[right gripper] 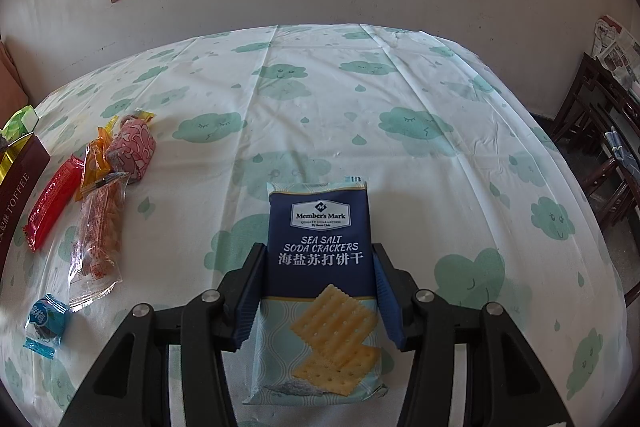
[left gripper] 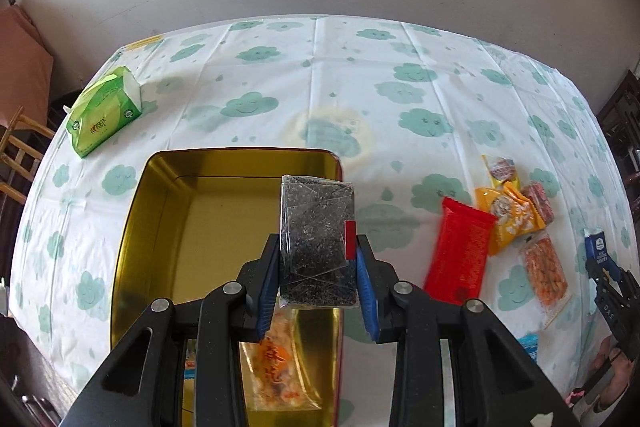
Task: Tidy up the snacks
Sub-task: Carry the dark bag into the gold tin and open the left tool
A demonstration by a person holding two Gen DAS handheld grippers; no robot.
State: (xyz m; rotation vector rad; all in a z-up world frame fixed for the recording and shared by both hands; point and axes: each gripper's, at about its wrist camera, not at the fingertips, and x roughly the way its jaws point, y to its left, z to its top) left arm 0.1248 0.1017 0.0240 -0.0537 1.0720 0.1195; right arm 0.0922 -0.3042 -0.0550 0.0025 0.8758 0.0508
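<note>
My left gripper [left gripper: 318,267] is shut on a clear packet of black sesame snack [left gripper: 318,239] and holds it above the right edge of an open gold tin [left gripper: 132,227]. An orange-printed snack bag [left gripper: 276,359] lies inside the tin. My right gripper [right gripper: 318,287] is shut on a blue pack of soda crackers [right gripper: 320,267] above the tablecloth. It also shows at the right edge of the left wrist view [left gripper: 600,259]. Loose snacks lie on the table: a red packet [left gripper: 460,251], a yellow packet [left gripper: 508,219], a pink one [left gripper: 540,203] and a clear bag of orange pieces [left gripper: 546,271].
A green tissue pack [left gripper: 106,109] lies at the table's far left. A small blue candy wrapper [right gripper: 46,321] lies near the front left in the right wrist view. The tin's dark red side [right gripper: 16,195] stands at the left. Wooden chairs [right gripper: 600,147] stand beside the table.
</note>
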